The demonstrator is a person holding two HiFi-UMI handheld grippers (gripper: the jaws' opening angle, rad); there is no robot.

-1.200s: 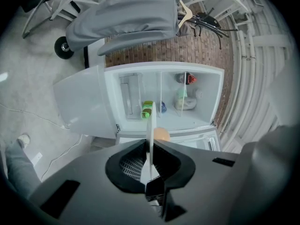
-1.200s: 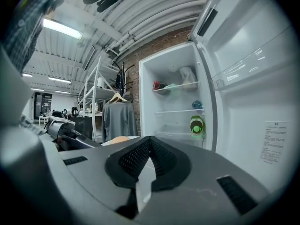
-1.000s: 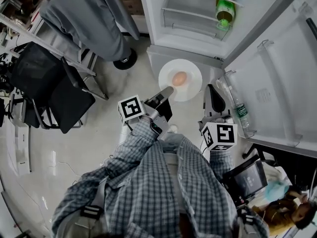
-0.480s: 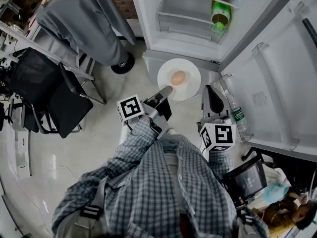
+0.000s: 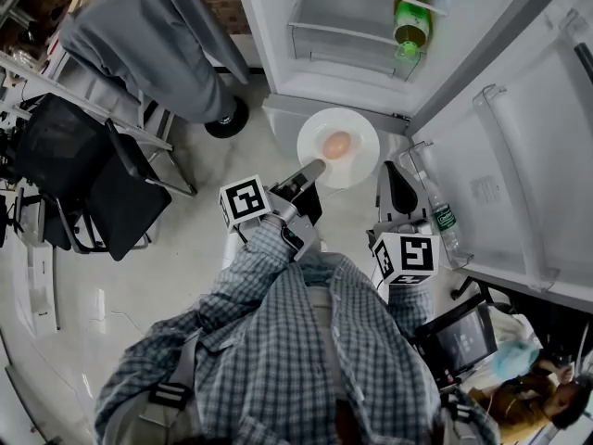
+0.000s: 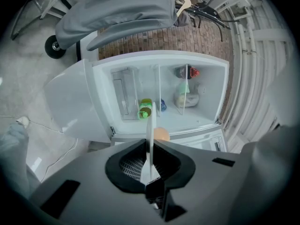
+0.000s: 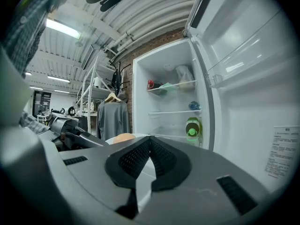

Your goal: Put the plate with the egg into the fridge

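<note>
I have the plate (image 5: 363, 158) in the left gripper (image 5: 312, 168), whose jaws are pinched onto the plate's near rim. In the left gripper view the rim runs edge-on straight between the pads, so the grip is on that one edge only. From the jaws the plate reaches forward toward the open fridge (image 5: 320, 12). Its far rim is just short of the fridge's lower front edge, so it is in front of the opening and not yet inside.

The right gripper (image 5: 396, 169) has its jaws brought together on nothing. It sits just beside the plate's right rim, between the plate and the open door (image 5: 519, 146), and I see no contact. The left hand is the one carrying. The coming move, as I judge it, is a push straight ahead and up onto a shelf.

The plate is white, round and shallow, and it looks about level from the head view. The egg (image 5: 338, 144) is pale brown and lies loose near the plate's middle. I expect it would roll if I tip the plate.

A green bottle (image 5: 409, 19) stands at the right end of a shelf, so the left part of the shelf looks the freer landing spot.
</note>
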